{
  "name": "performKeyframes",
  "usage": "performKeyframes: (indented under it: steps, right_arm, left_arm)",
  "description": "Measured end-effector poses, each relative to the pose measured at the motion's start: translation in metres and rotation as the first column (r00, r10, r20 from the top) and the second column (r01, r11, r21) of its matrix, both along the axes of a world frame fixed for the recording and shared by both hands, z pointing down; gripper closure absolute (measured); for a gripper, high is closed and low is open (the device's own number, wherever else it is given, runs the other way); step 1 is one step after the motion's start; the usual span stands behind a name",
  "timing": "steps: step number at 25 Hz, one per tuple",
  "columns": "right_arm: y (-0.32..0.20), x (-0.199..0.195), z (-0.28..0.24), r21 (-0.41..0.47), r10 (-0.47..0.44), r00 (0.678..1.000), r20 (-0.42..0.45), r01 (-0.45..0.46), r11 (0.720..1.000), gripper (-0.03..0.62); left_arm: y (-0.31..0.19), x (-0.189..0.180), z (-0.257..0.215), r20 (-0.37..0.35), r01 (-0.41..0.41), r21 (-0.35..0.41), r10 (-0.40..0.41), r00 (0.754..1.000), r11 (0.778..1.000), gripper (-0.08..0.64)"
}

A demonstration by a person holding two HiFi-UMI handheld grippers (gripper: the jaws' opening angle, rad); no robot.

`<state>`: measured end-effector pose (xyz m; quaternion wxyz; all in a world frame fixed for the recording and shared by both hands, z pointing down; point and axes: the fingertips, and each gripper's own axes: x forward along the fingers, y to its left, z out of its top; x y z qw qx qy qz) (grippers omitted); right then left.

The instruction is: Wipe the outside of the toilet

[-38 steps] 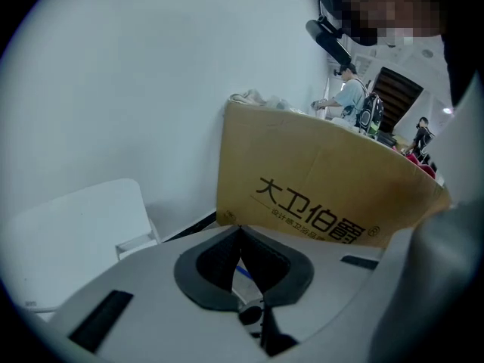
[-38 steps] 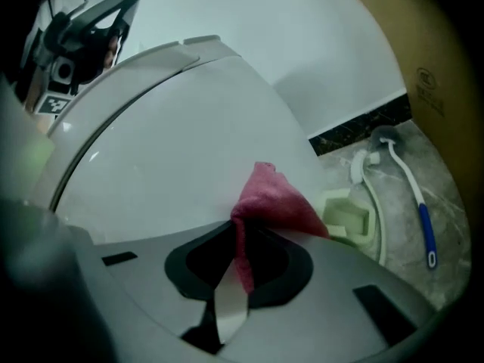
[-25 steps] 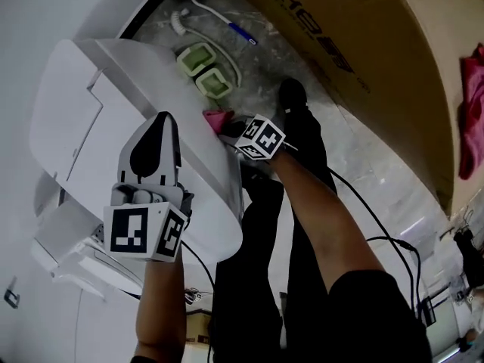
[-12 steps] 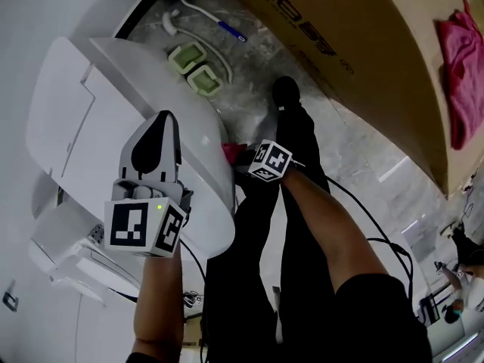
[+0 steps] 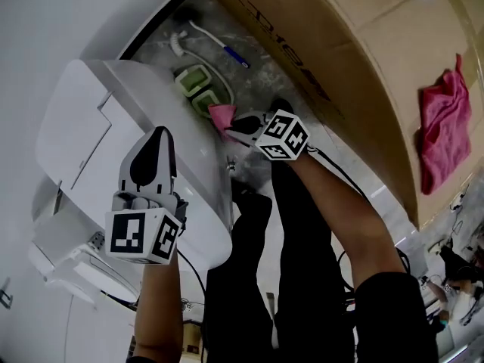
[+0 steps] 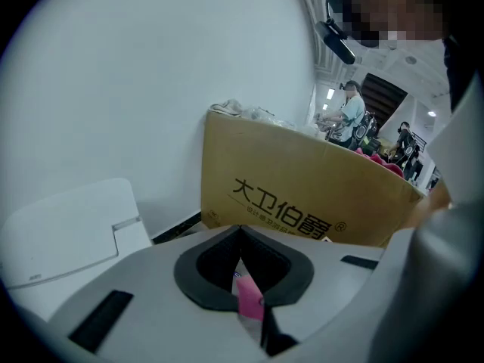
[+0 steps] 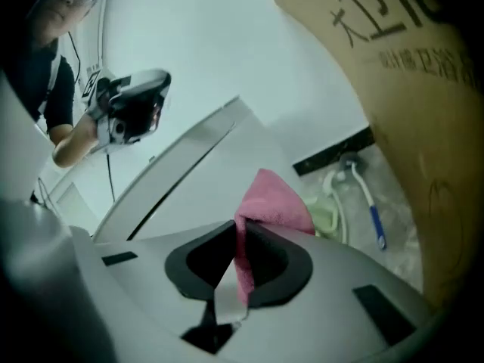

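The white toilet [image 5: 136,104] fills the left of the head view, its lid down. My right gripper [image 5: 234,127] is shut on a pink cloth [image 5: 221,116] and presses it against the toilet's right outer side. In the right gripper view the cloth [image 7: 276,203] bulges out past the jaws of that gripper [image 7: 238,221], against the white toilet [image 7: 204,172]. My left gripper [image 5: 159,136] hovers over the lid, jaws shut with nothing in them. In the left gripper view the gripper [image 6: 242,229] points at the box, with a bit of the pink cloth [image 6: 248,297] seen beyond.
A large cardboard box [image 5: 340,44] stands close on the right, with a second pink cloth [image 5: 439,127] on top. A toilet brush [image 5: 219,40] and two green-and-white items [image 5: 198,82] lie on the floor behind. The person's black-trousered legs [image 5: 302,263] fill the narrow gap.
The right gripper with the cloth slid down along the toilet's side half a second ago and is now back up toward the far end. The left gripper has stayed over the lid.
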<state>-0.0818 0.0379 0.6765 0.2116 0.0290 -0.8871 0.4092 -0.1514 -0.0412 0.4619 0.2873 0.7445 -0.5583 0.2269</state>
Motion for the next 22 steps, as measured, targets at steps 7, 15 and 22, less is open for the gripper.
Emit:
performKeyframes:
  steps: [7, 15, 22]
  right_arm:
    - [-0.141, -0.097, -0.004, 0.098, 0.174, 0.984, 0.028, -0.176, 0.979, 0.532]
    - [-0.182, -0.184, 0.06, 0.071, 0.16, 0.987, 0.001, -0.16, 0.985, 0.532]
    - [-0.176, -0.2, 0.118, 0.007, 0.151, 0.988, -0.046, -0.15, 0.989, 0.532]
  left_arm:
    - [-0.031, -0.031, -0.009, 0.015, 0.052, -0.017, -0.052, 0.999, 0.998, 0.545]
    - [-0.041, -0.033, -0.014, -0.005, 0.079, 0.008, -0.079, 0.997, 0.997, 0.546]
    - [-0.018, -0.039, -0.005, 0.003, 0.078, -0.048, -0.078, 0.997, 0.996, 0.545]
